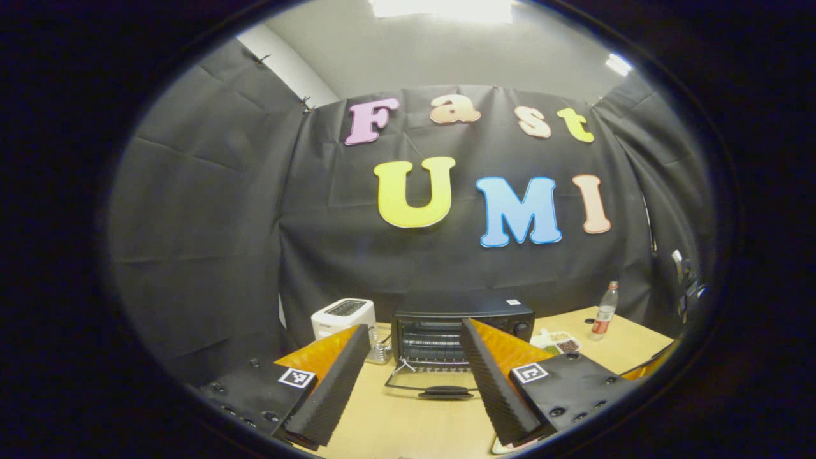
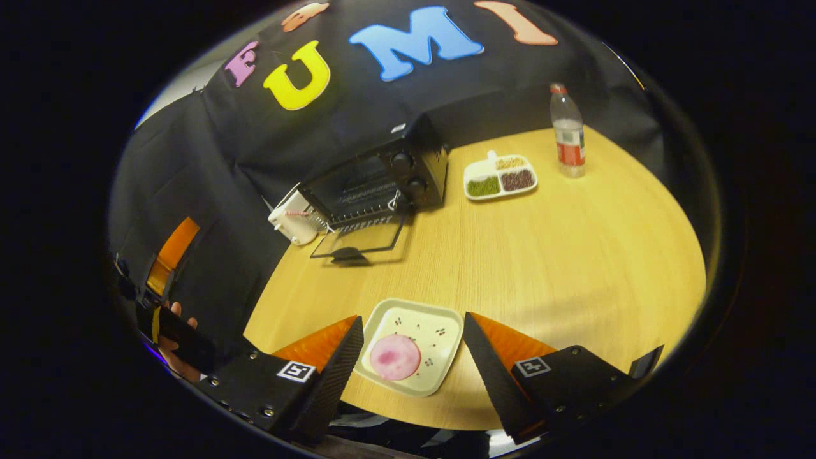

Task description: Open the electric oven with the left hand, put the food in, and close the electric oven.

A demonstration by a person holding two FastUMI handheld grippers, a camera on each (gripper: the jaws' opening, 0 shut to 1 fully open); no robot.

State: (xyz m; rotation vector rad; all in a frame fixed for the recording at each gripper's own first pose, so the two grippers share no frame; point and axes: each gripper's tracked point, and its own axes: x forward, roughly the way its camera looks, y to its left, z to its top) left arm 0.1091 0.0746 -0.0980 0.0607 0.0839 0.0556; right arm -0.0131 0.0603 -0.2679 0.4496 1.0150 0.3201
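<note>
The black electric oven [image 1: 503, 312] stands at the back of the wooden table, its glass door [image 1: 440, 386] folded down flat toward me. My left gripper [image 1: 415, 328] is open and held back from the door, with nothing between its fingers. In the right gripper view the oven [image 2: 382, 175] and its lowered door [image 2: 363, 239] lie far ahead on the left. A round pink piece of food [image 2: 395, 357] rests on a white square plate [image 2: 440, 331] near the table's front edge. My right gripper [image 2: 413, 320] is open, its fingers on either side of the plate without touching it.
A white toaster [image 1: 342, 315] sits left of the oven. Right of the oven are a divided dish of beans [image 2: 500, 177] and a plastic bottle [image 2: 567, 134]. A hand [image 2: 175, 347] holding the other gripper shows at the far left edge.
</note>
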